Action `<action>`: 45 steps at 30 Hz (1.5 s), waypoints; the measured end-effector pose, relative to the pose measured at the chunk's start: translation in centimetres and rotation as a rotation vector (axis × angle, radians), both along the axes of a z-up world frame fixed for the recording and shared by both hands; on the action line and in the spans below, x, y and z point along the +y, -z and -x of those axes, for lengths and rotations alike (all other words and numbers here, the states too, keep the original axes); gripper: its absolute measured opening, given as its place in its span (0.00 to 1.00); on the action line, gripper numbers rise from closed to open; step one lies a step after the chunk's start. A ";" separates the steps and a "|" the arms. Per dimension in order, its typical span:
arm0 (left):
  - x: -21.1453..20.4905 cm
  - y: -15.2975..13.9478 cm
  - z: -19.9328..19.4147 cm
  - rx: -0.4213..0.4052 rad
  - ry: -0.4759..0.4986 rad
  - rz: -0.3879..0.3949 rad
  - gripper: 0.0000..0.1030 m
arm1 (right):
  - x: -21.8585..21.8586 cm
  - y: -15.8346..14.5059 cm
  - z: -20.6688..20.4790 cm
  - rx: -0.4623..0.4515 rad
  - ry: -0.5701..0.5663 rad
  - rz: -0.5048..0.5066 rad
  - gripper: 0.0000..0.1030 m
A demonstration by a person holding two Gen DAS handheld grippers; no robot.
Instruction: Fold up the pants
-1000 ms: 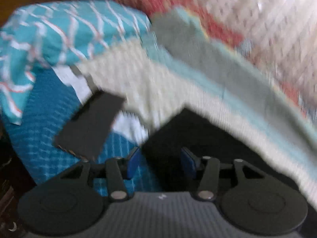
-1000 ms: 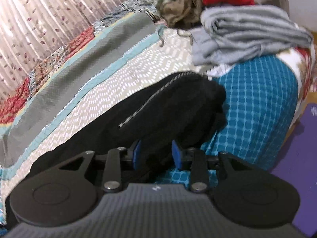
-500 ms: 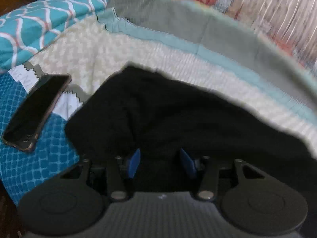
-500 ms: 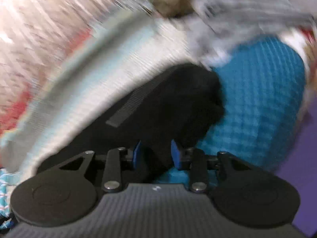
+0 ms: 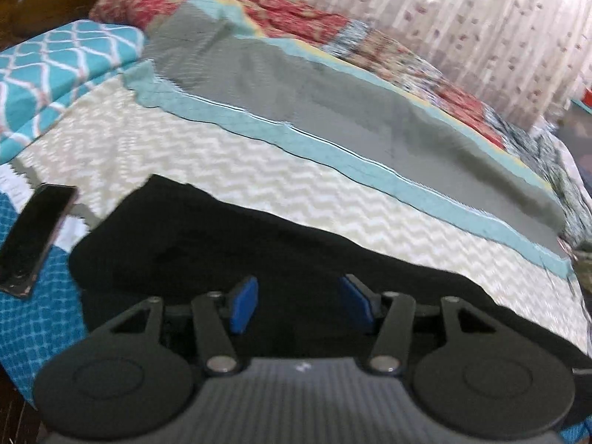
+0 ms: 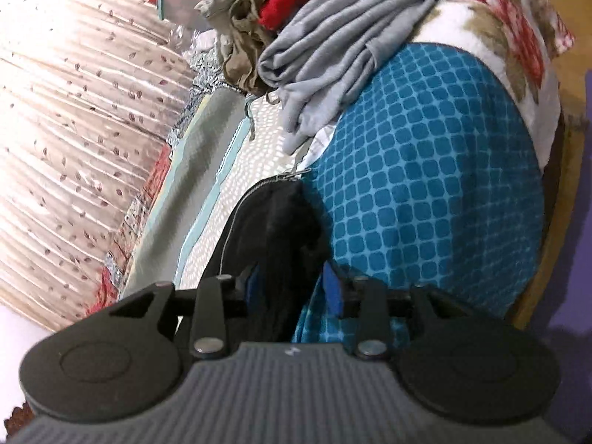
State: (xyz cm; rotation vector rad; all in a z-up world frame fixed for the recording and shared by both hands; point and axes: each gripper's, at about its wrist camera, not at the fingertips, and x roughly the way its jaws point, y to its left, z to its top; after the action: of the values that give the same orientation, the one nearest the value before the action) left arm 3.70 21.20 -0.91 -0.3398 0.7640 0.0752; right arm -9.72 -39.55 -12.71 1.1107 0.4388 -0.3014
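Black pants (image 5: pixel 229 244) are lying lengthwise across the quilt (image 5: pixel 333 199) right under both my grippers, left gripper (image 5: pixel 300 305) opening over bare cloth, right gripper (image 6: pixel 292 292) opening around the bunched zipper end, clothes pile (image 6: pixel 333 40) beyond.

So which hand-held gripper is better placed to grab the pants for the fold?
Probably the right hand-held gripper: black pants fabric already sits between its opening jaws. The left hand-held gripper hovers over flat cloth.
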 end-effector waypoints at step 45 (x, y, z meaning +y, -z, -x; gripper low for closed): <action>-0.8 2.1 2.5 -0.024 0.150 0.258 0.53 | 34.4 -10.1 -19.9 -0.192 -1.061 0.514 0.27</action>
State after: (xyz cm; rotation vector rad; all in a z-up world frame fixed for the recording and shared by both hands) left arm 1.18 20.38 -3.06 -0.5255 0.7745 -0.1701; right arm 10.14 -5.15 -2.57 0.2972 0.6695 0.5987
